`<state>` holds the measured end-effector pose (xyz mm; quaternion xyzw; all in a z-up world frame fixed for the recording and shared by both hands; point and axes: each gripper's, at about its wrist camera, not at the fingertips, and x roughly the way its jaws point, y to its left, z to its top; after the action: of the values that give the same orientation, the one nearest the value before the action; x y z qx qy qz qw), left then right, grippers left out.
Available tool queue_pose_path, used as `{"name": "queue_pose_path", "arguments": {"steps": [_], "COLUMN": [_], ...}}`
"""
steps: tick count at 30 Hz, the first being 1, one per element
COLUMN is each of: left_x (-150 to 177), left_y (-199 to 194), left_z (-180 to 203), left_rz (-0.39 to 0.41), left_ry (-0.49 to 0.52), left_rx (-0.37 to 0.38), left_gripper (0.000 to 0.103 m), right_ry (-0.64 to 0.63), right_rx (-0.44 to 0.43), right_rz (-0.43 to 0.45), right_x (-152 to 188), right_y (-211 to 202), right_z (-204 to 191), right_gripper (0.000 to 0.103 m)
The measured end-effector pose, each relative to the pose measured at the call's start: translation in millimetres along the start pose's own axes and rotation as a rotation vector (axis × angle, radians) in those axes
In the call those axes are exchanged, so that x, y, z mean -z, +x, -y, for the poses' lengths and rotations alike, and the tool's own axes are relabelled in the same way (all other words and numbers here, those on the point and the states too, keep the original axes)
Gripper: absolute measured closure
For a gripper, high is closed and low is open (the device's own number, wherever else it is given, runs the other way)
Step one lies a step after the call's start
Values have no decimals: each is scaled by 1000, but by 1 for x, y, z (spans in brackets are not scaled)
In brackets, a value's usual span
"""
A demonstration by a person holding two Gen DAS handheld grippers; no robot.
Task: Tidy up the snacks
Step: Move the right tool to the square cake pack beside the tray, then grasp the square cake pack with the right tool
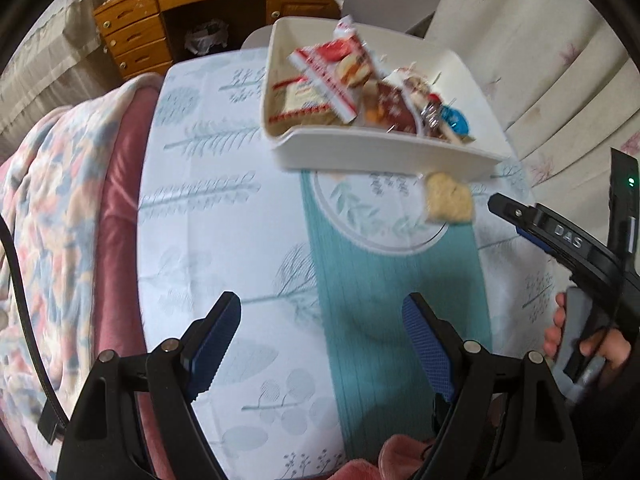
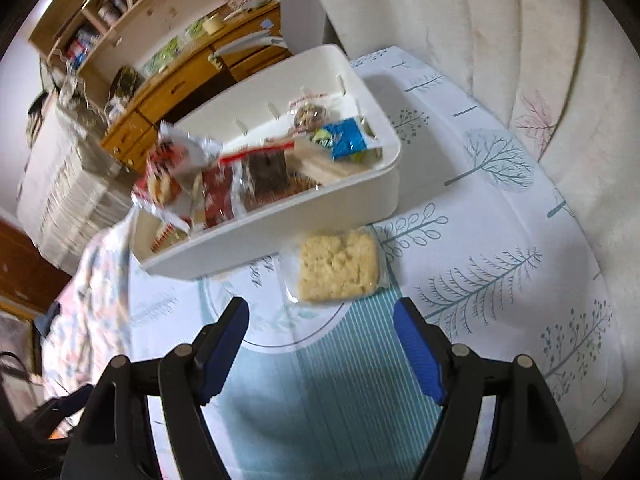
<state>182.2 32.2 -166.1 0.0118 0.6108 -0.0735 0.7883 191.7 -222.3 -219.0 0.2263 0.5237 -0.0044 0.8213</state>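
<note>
You are near the end of the sorting: the white bin (image 2: 280,216) on the counter (image 2: 500,216) already holds a jumble of packets, and 1 snack is left outside it. That is the pale rice cracker (image 2: 339,265) in its clear wrapper, lying flat on the patterned cloth just beside the bin's near wall, possibly touching it; the blur makes that hard to settle.

Your right gripper (image 2: 320,344) is lined up on it, jaws spread wide and holding nothing, with the cracker a little ahead of the tips and slightly right of centre. Your left gripper (image 1: 320,344) hangs over bare cloth with its jaws wide too, well back from the bin (image 1: 384,152), the cracker (image 1: 448,202) off to its right.

The next move looks like a right-hand pick. The packet is thin and flat, so you will probably need to bring the tips low, straddle it across its short side, and close on the cracker itself, not only the loose film. Then lift over the wall and drop it in a free patch; the bin's left end (image 2: 152,248) seems barest.
</note>
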Motion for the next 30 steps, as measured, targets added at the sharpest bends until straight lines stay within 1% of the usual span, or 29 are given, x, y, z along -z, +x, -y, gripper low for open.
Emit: {"name": "queue_pose_path", "arguments": {"steps": [8,12,18,19,20,22,26,30], "left_x": [26,34,40,41,41,43,44,46], "left_y": [-1,0,2,3,4,6,8,9], "left_z": [-23,-34,-43,-44,-44,-43,-41,-41], "left_rz": [-12,-18,-27,-30,-35,-43,-52,-60], "left_ry": [-42,-83,-129,-135,-138,-141,-147,-157], "left_rx": [-37,-58,-84,-85,-86,-93,-98,-104], "left_gripper": [21,21,21,21,21,21,21,21], "right_ry": [-120,-172,-213,-214,-214,-217,-223,-251], "right_rx": [64,104,149,141,138,138,100,108], "right_rz": [23,34,17,13,11,4,-27,-37], "right_x": [10,8,2,1,0,-2,-5,-4], "right_y": [41,58,77,79,81,85,96,103], "right_z": [-7,-9,-9,-9,-9,-9,-10,-18], "right_gripper": [28,28,28,27,24,20,20,20]}}
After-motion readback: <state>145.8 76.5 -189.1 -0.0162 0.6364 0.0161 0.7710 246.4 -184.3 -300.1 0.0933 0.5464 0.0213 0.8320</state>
